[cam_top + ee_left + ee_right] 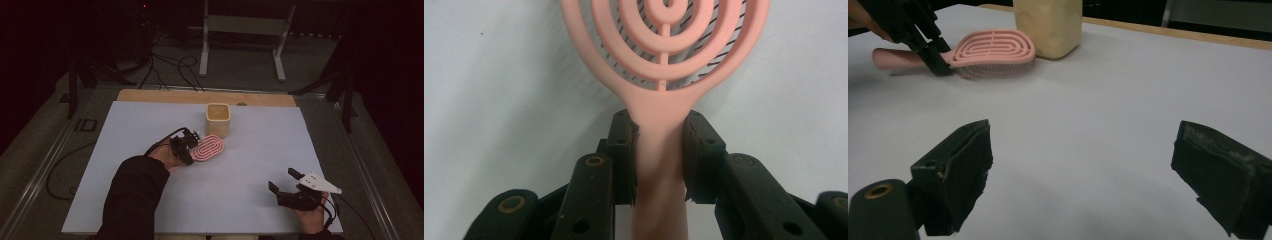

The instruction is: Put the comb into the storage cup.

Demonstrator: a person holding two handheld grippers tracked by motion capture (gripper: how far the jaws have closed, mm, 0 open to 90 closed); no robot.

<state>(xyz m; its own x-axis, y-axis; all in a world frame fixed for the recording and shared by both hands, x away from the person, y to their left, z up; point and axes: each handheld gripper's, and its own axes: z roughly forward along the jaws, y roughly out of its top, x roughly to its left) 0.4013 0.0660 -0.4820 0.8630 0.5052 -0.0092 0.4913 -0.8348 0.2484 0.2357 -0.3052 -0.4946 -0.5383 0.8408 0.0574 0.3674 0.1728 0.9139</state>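
Note:
A pink hairbrush [209, 148] with an oval slotted head lies bristles down on the white table sheet [250, 165], just in front of a cream square cup [218, 119]. My left gripper [192, 146] is shut on the brush's handle [659, 165], right below the head, both pads pressing its sides. In the right gripper view the pink hairbrush [990, 52] rests flat, with the left gripper [940, 62] clamped at its neck and the cup [1048, 25] behind it. My right gripper [284, 181] stands open near the front right of the sheet, nothing between its fingers [958, 170].
A wooden strip [205, 96] runs along the sheet's far edge. Beyond the table, cables [170, 70] lie on the floor by a white metal frame [240, 30]. Bare sheet stretches between the brush and the right gripper.

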